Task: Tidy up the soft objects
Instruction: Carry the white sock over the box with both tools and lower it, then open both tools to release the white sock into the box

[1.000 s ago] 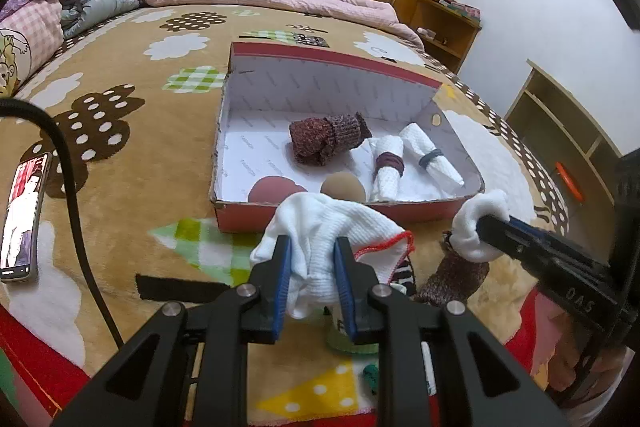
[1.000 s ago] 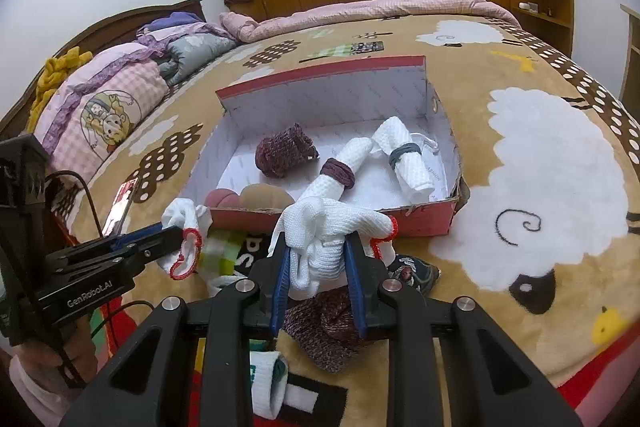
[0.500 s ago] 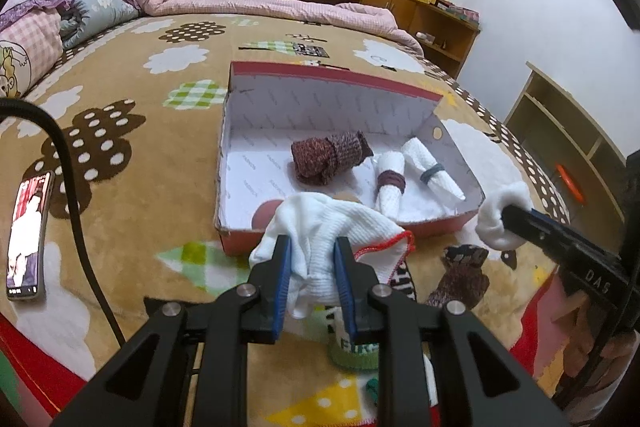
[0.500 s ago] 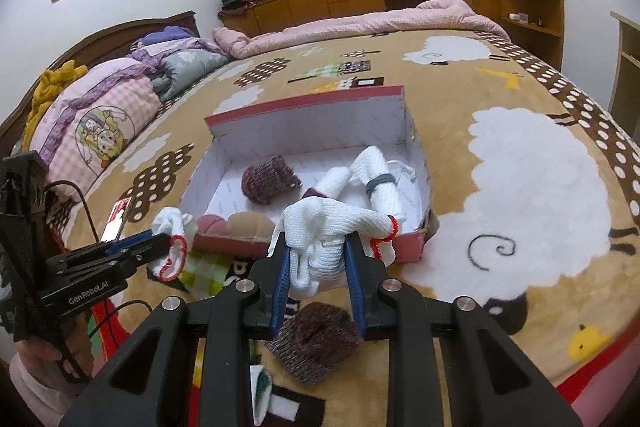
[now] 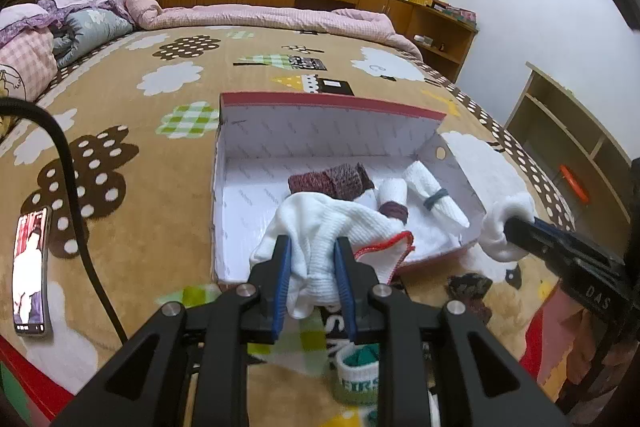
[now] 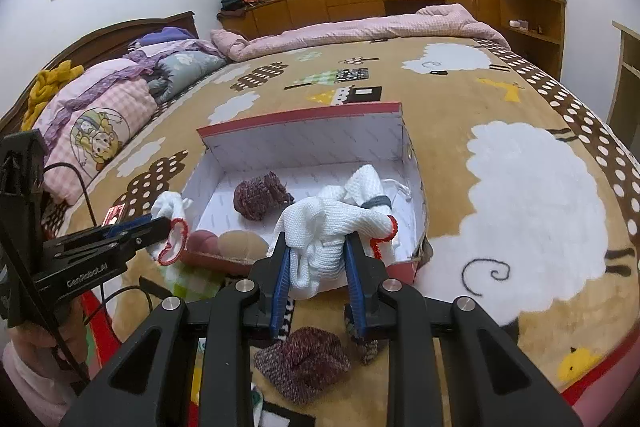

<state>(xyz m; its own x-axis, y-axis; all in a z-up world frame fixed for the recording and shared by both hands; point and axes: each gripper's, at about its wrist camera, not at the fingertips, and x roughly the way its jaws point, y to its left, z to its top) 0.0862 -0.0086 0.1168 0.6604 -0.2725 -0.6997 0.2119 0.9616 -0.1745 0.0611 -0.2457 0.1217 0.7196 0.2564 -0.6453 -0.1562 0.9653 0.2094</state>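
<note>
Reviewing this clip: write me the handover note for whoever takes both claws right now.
Left claw: shut on a white glove with red cuff trim.
Right claw: shut on another white glove.
Both gloves hang near the front wall of the red box.
Done: maroon roll and two banded white rolls lie in the box.
Left: place the held gloves; a maroon sock lies loose on the blanket.

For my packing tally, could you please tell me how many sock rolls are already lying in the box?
3: a maroon roll at the left, a white roll with a maroon band mid-box, a white roll with a grey band at the right. Others may be hidden.
</note>
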